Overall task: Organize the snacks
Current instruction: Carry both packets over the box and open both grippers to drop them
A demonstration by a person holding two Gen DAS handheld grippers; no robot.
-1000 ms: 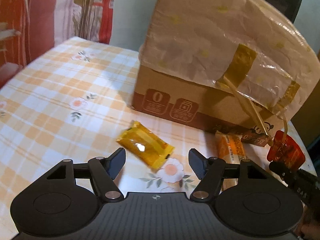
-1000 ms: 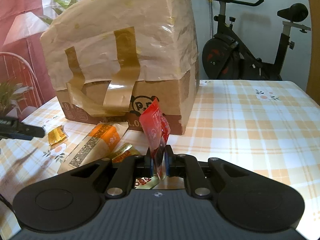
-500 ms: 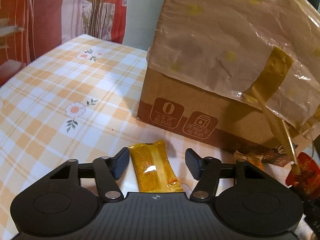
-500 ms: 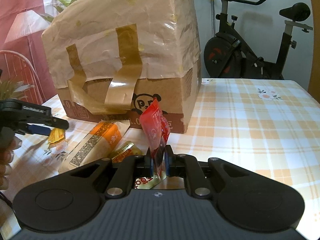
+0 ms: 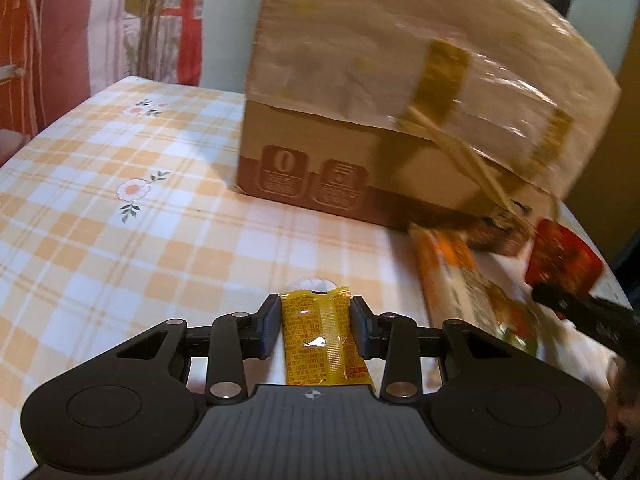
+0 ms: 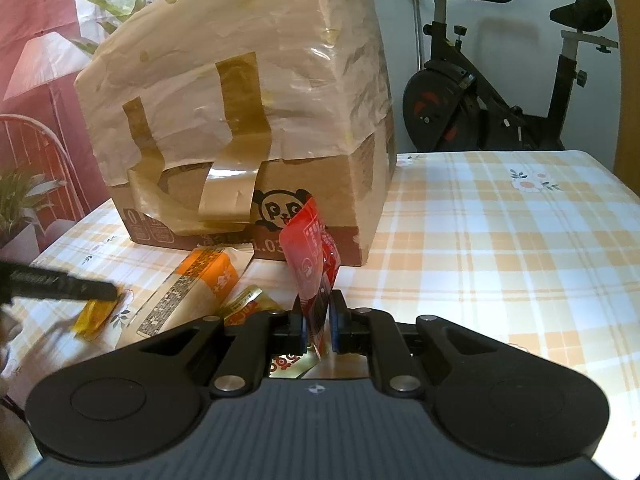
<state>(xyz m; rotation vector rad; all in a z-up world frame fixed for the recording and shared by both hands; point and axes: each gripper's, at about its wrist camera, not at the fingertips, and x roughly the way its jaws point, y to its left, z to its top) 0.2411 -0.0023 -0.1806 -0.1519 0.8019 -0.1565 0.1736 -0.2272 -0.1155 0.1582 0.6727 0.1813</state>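
Observation:
A yellow snack packet [image 5: 316, 340] lies on the checked tablecloth [image 5: 120, 220] between the fingers of my left gripper [image 5: 315, 320]. Its jaws are closing, and the pads touch both long edges of the packet. The right wrist view shows the same packet [image 6: 94, 316] at the far left, under a black finger of the left gripper [image 6: 60, 286]. My right gripper [image 6: 316, 320] is shut on a red snack packet [image 6: 312, 256], which stands upright above its fingers. That red packet [image 5: 562, 258] also shows at the right edge of the left wrist view.
A big cardboard box [image 6: 240, 100] wrapped in paper and tape stands just behind the snacks. An orange-and-white packet [image 6: 192, 292] and a small gold one [image 6: 248, 302] lie in front of it. An exercise bike [image 6: 480, 100] stands beyond the table's far edge.
My left gripper moved forward over the yellow packet and its jaws narrowed until they met the packet's edges. The right gripper kept still, holding the red packet.

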